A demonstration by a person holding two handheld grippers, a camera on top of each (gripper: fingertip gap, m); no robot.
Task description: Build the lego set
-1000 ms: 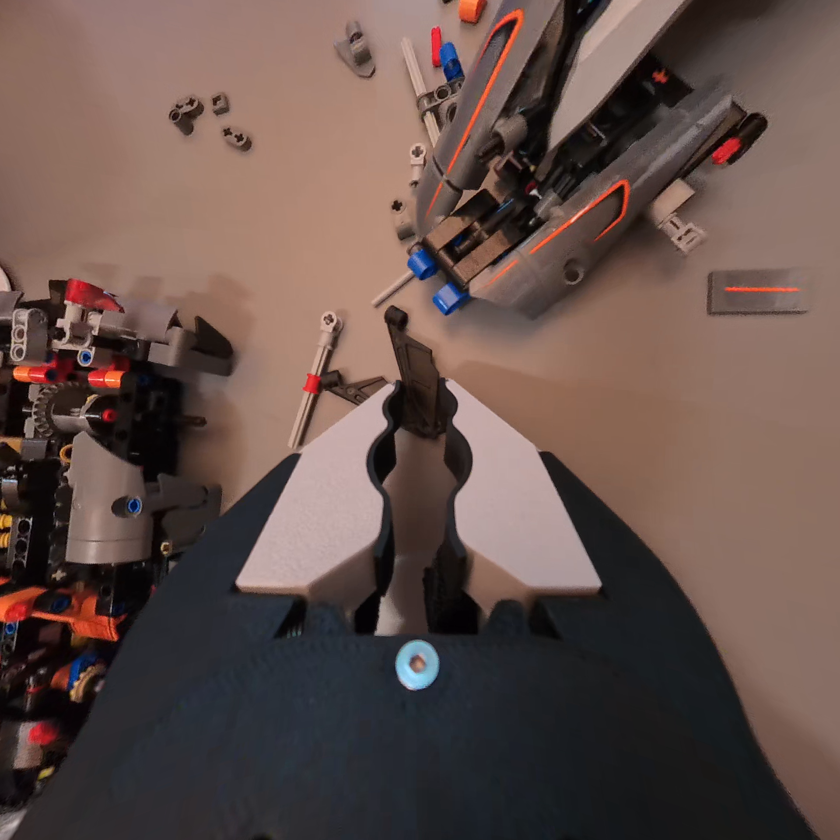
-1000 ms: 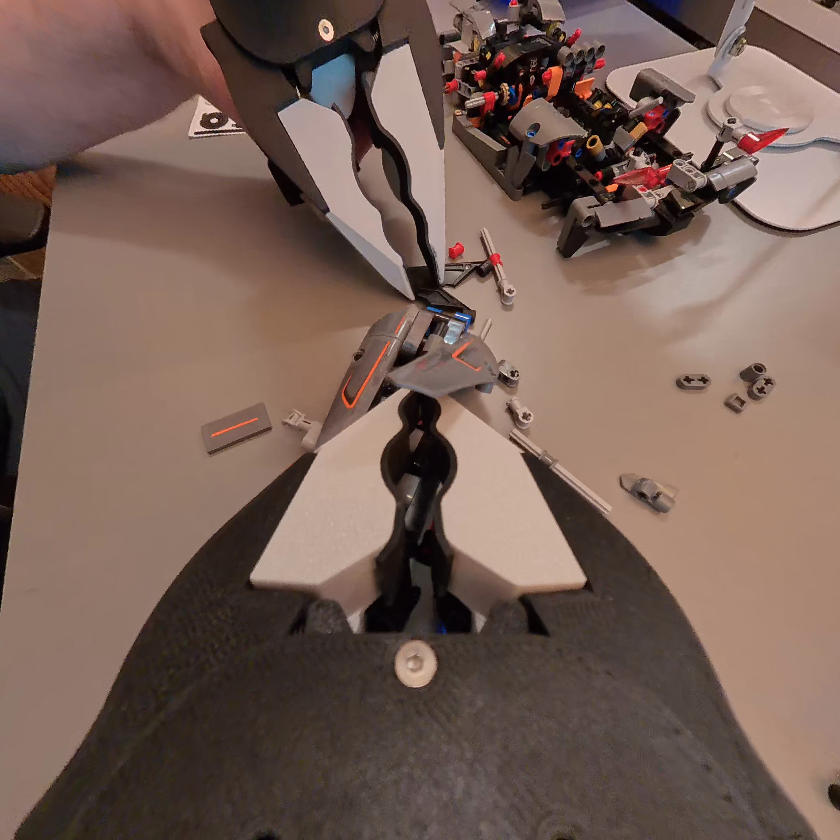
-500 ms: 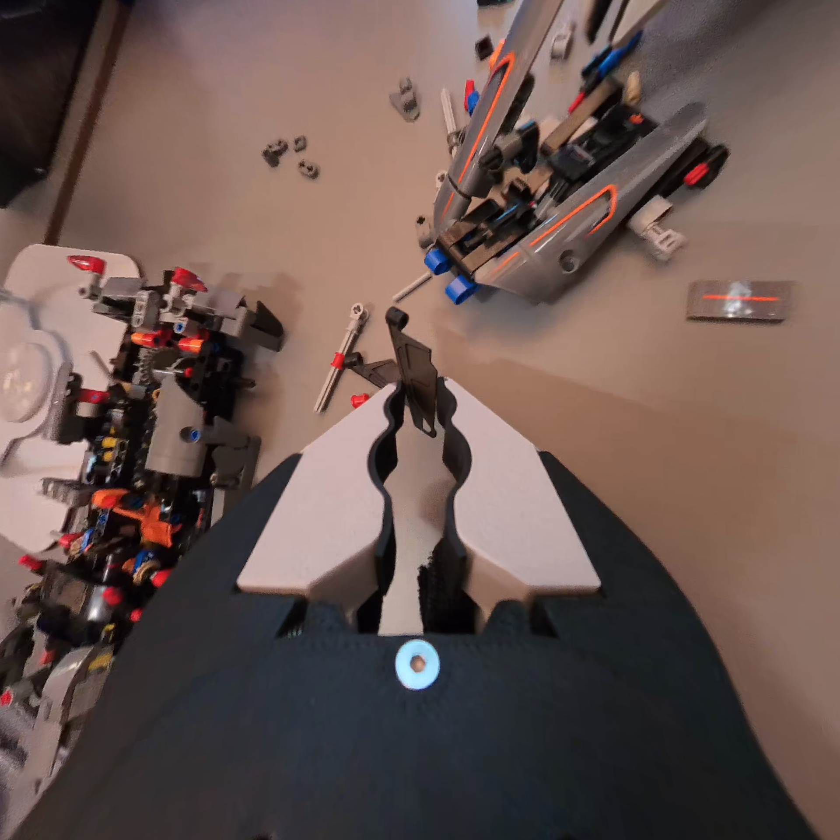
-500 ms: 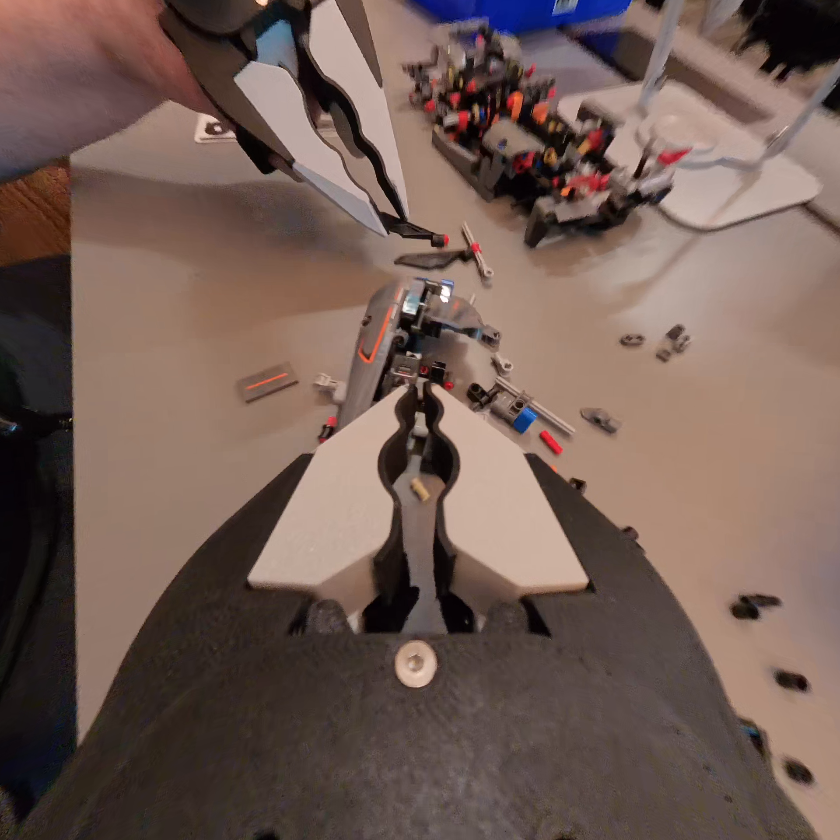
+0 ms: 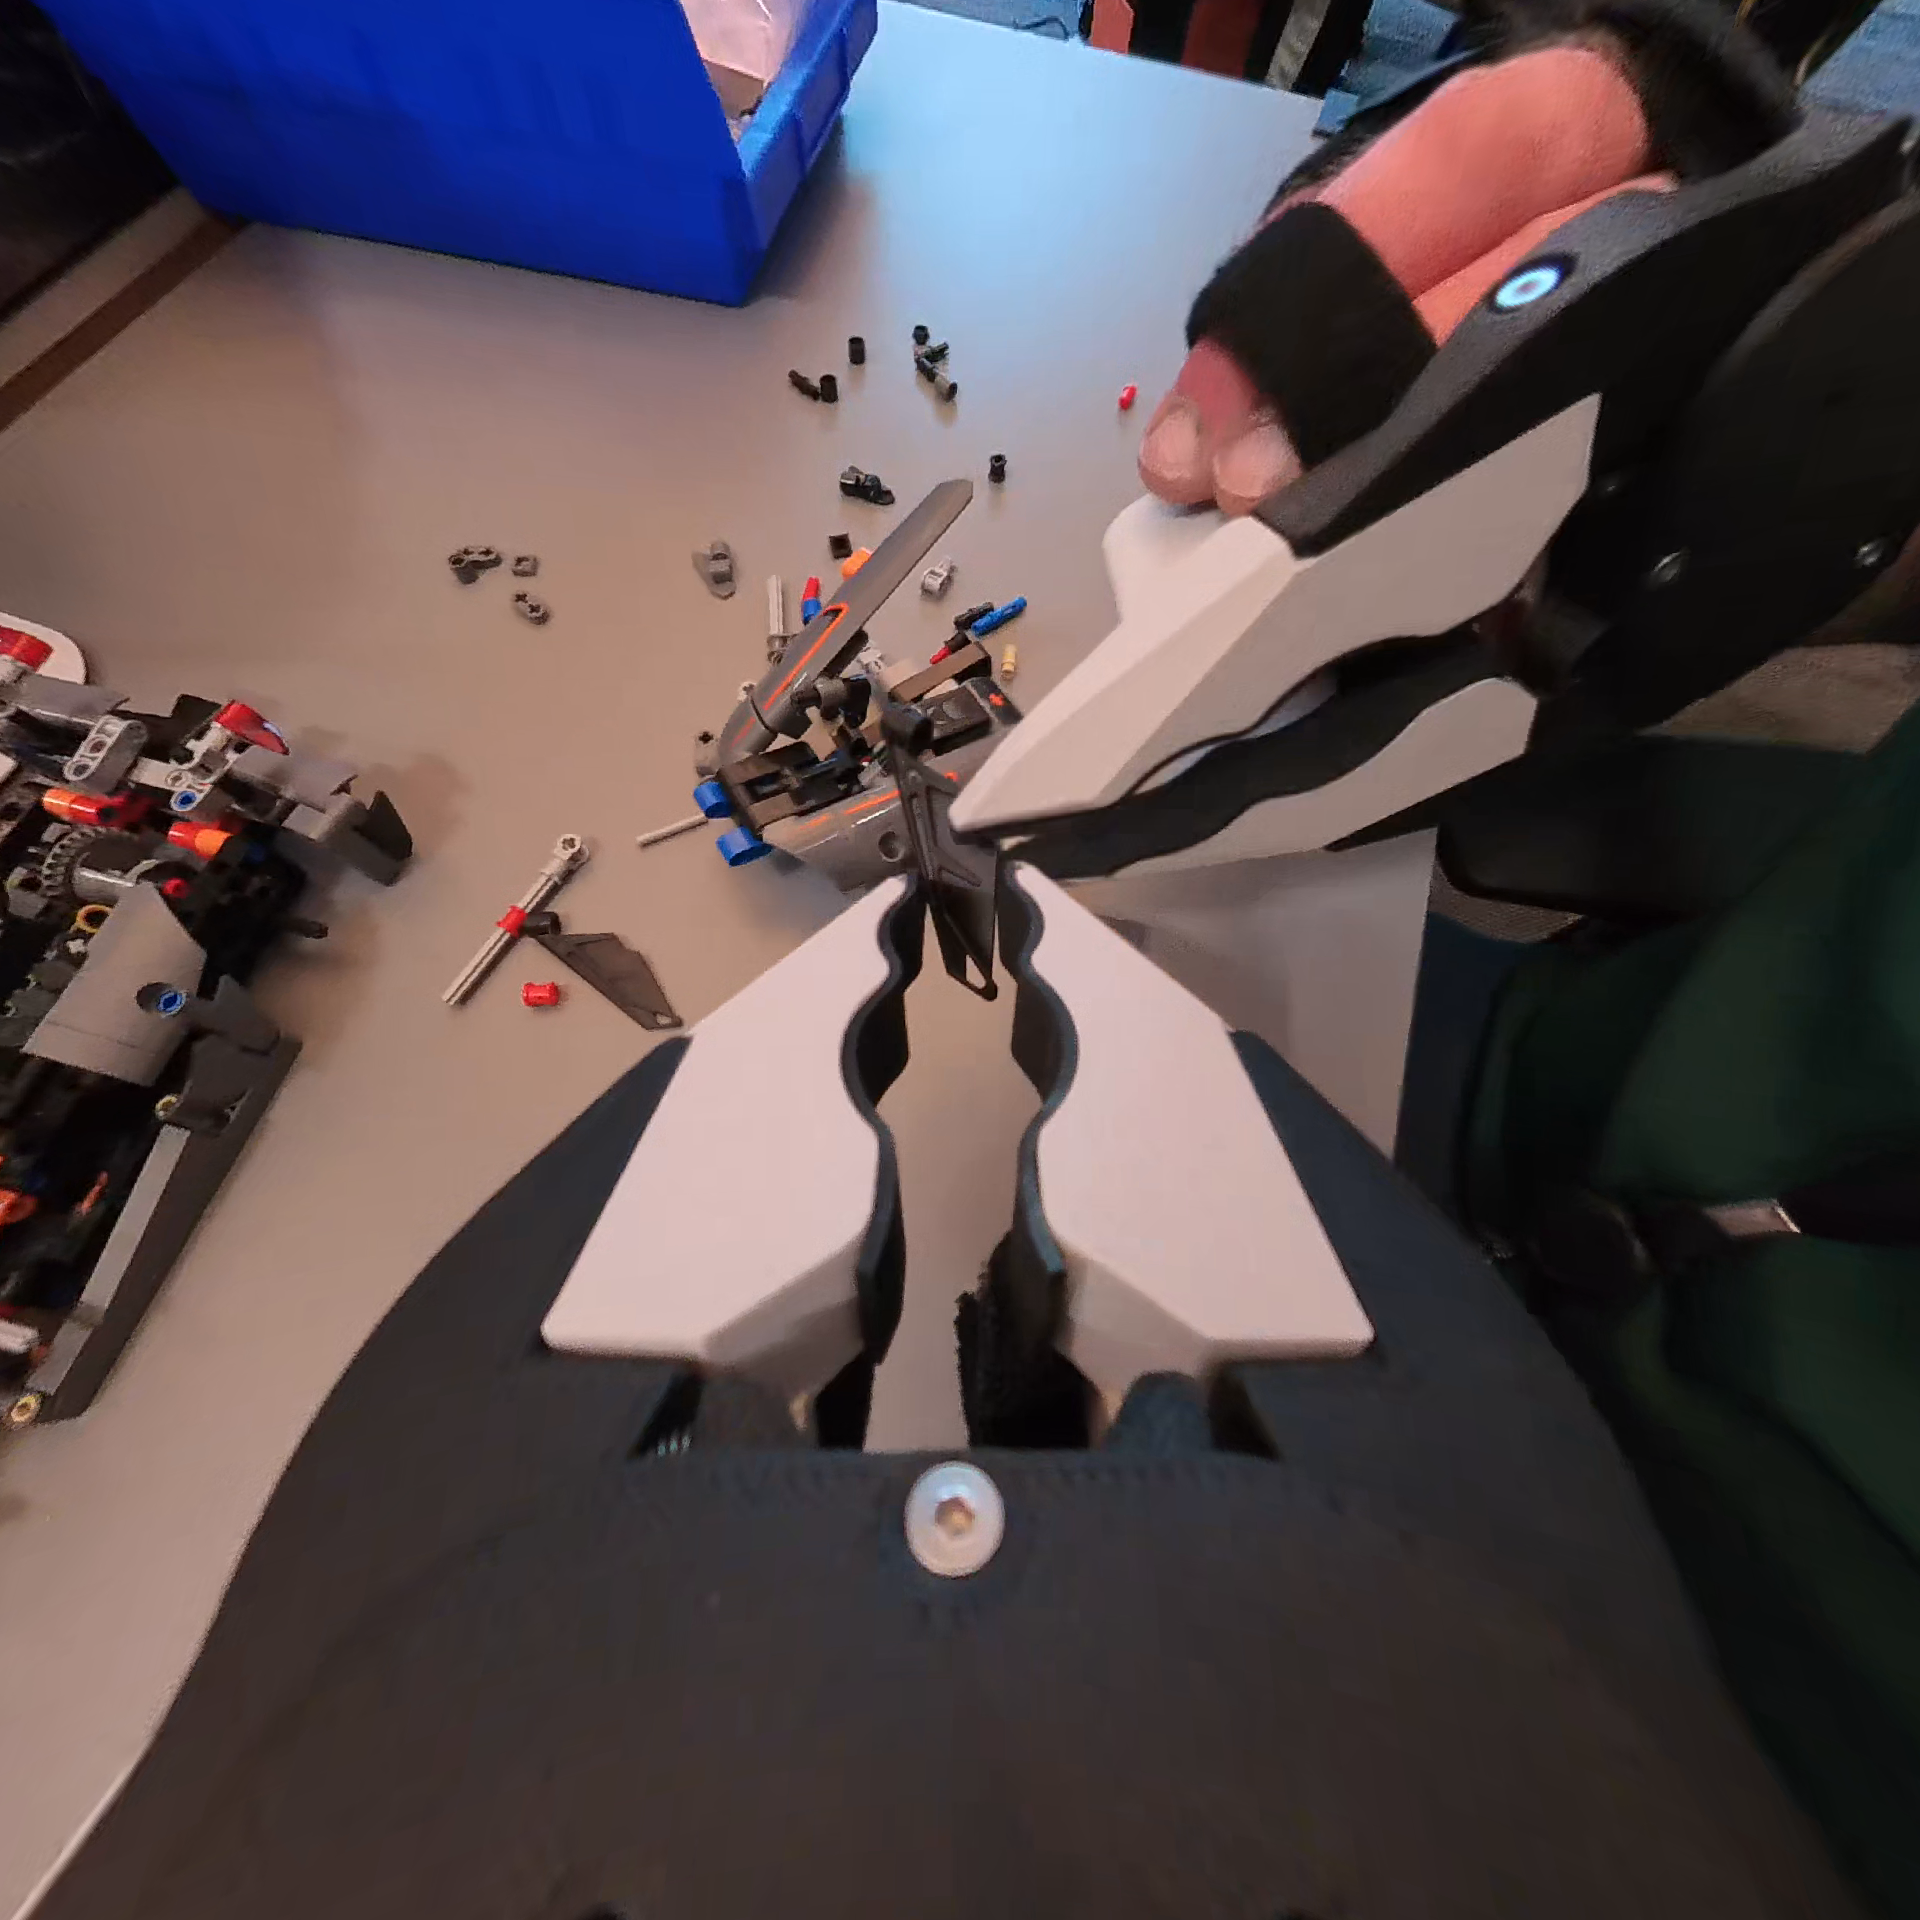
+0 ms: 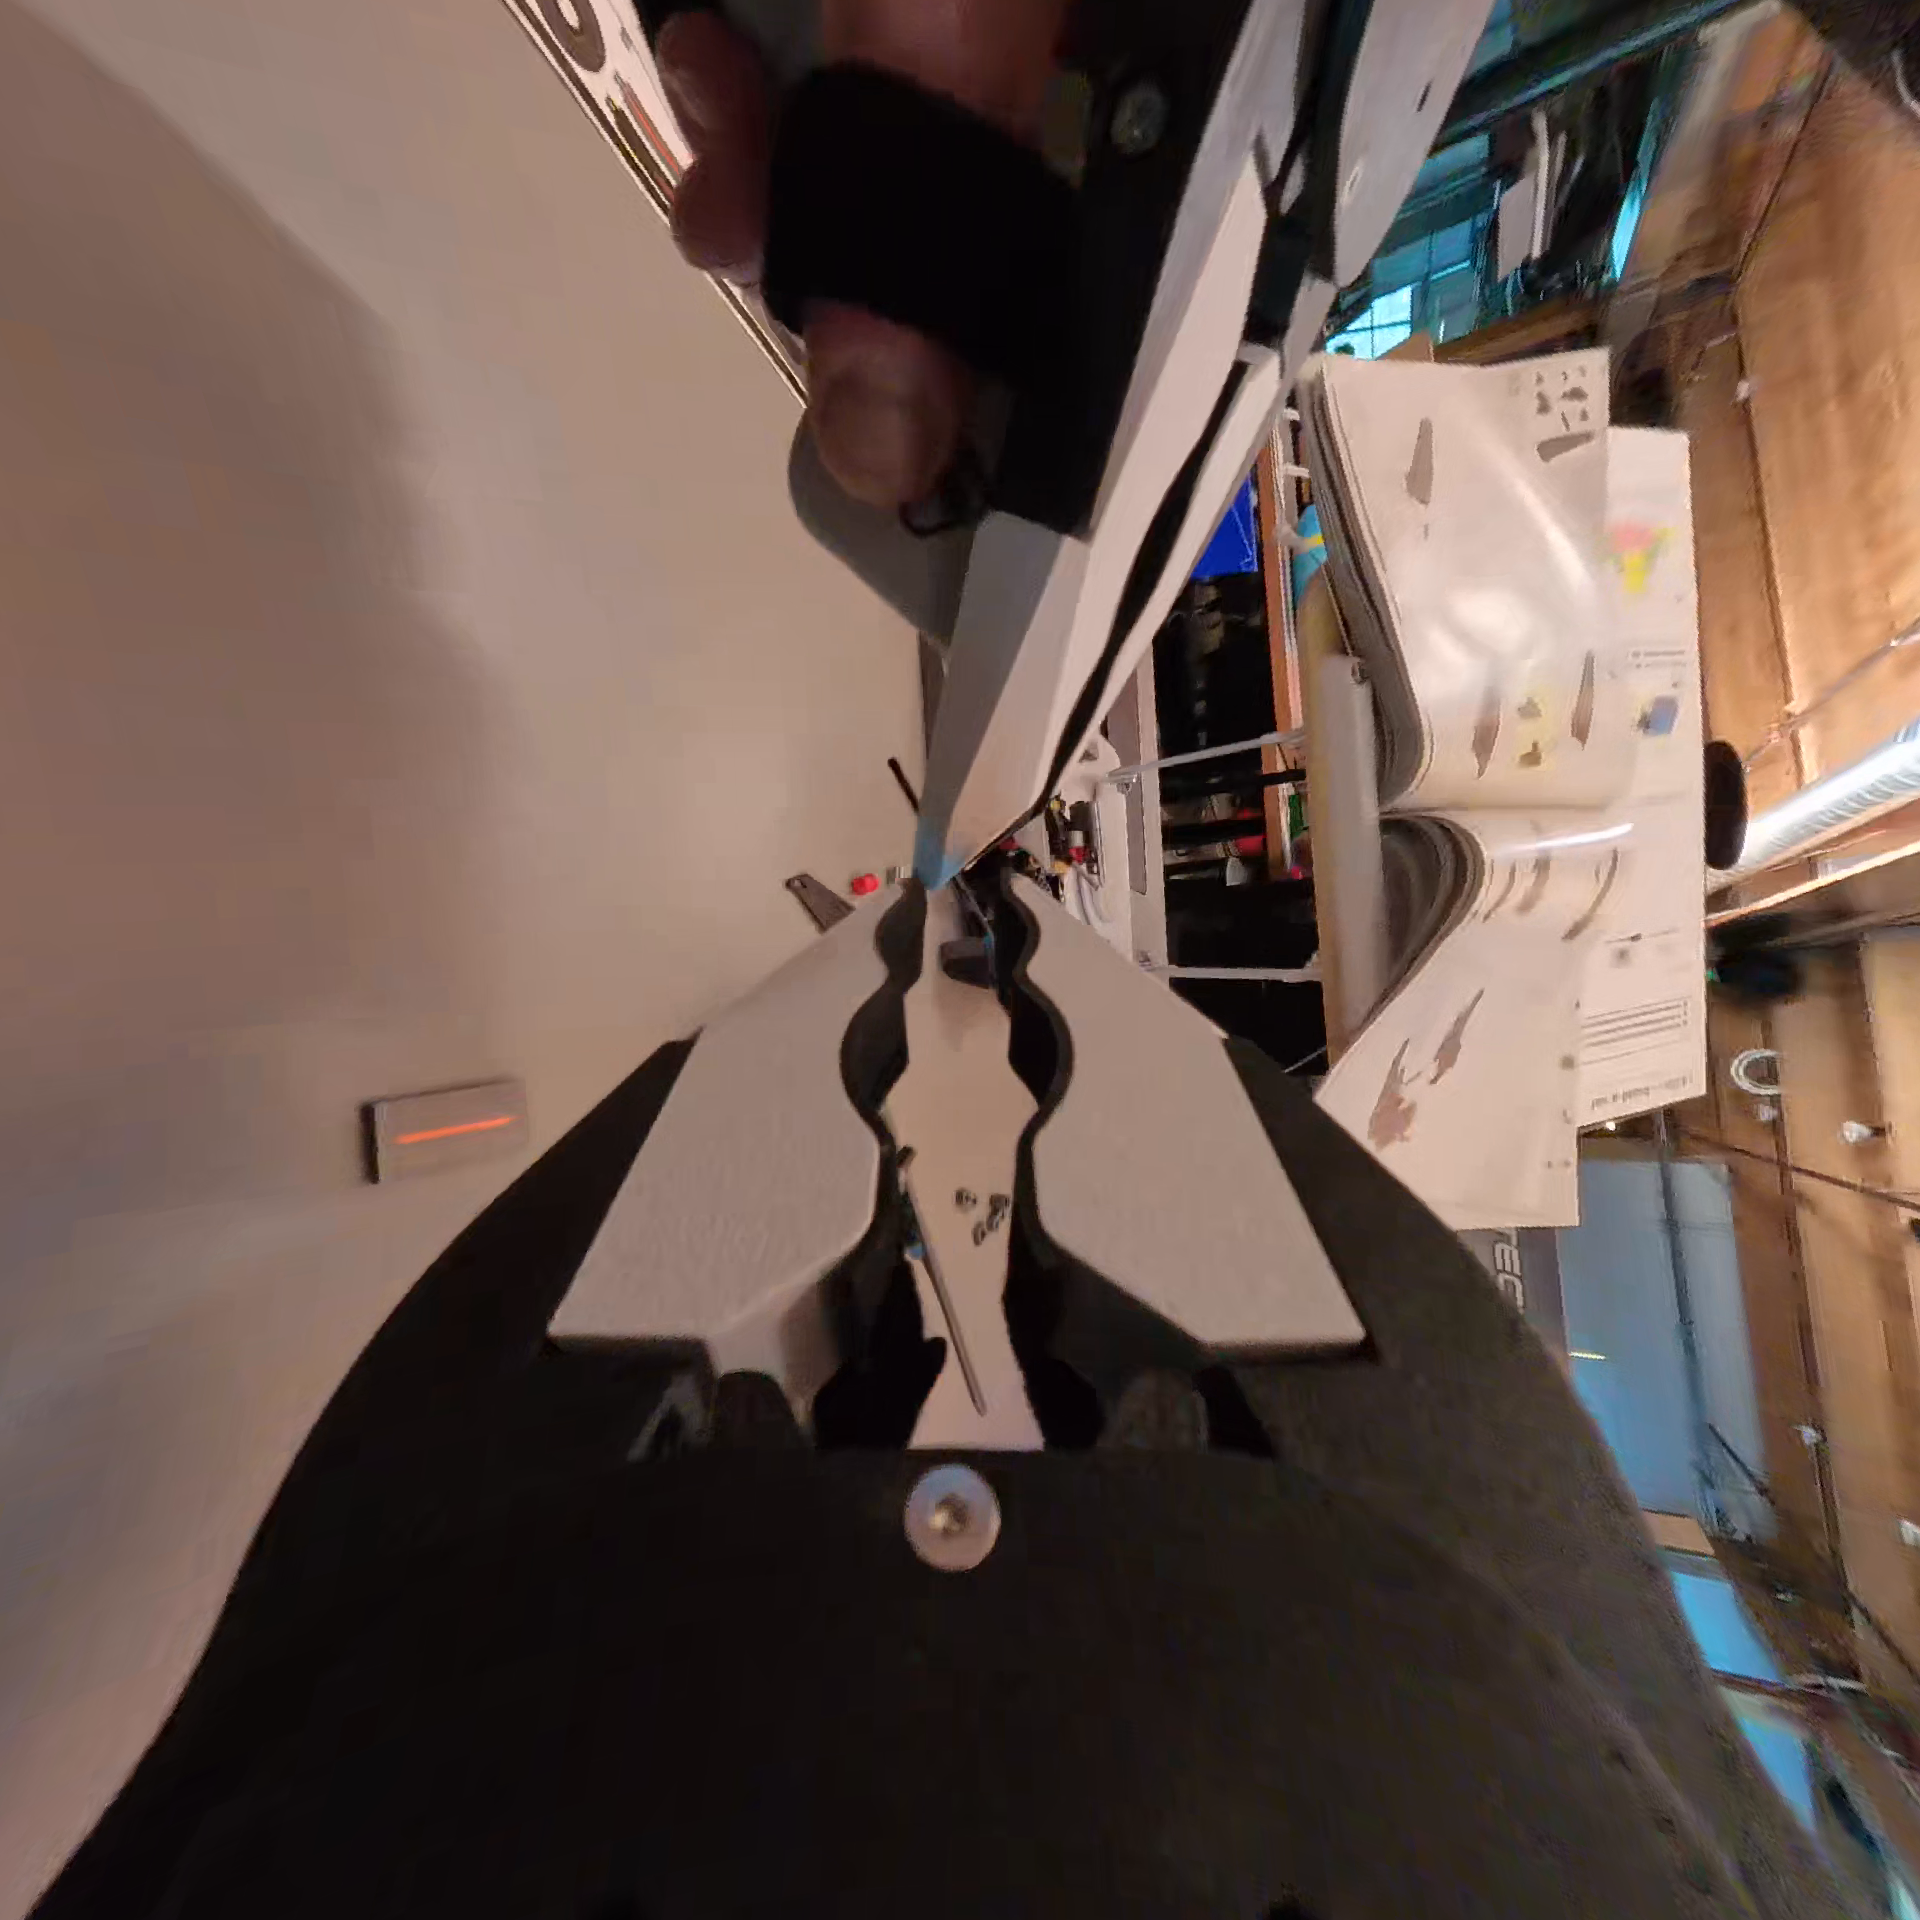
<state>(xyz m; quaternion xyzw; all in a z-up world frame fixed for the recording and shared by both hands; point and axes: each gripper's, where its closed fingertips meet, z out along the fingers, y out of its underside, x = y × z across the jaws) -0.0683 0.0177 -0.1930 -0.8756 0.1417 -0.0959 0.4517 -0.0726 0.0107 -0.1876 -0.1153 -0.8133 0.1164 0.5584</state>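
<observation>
The left gripper (image 5: 956, 894) is held up above the grey table (image 5: 343, 447), its jaws pinching a thin black lego blade piece (image 5: 940, 868) that stands nearly upright between the tips. The right gripper (image 5: 987, 831) comes in from the near right corner of the table, carried by a hand (image 5: 1382, 281) with a black strap across the fingers, and its tips sit just beside that blade piece, almost touching the left gripper's tips. The right jaws stand nearly pressed together with only a narrow slit along their wavy black edges; from its own view a small dark piece (image 6: 966, 951) shows at the tips, but I cannot tell whether it is gripped. Down on the table, towards the middle, rests the grey winged lego assembly (image 5: 821, 748) with orange stripes and blue pins, loose small parts scattered around it. A light grey axle (image 5: 514, 920) with a red bush lies nearer the left gripper, with a second black blade piece (image 5: 608, 961) touching it and a small red pin (image 5: 537, 994) just beside. The larger lego build (image 5: 135, 904) sits along the left edge, and a blue bin (image 5: 468, 135) stands at the far edge. In the right wrist view a grey tile (image 6: 447, 1127) with an orange line lies apart on the table, and an open instruction book (image 6: 1496, 748) stands propped beyond the table's edge.
</observation>
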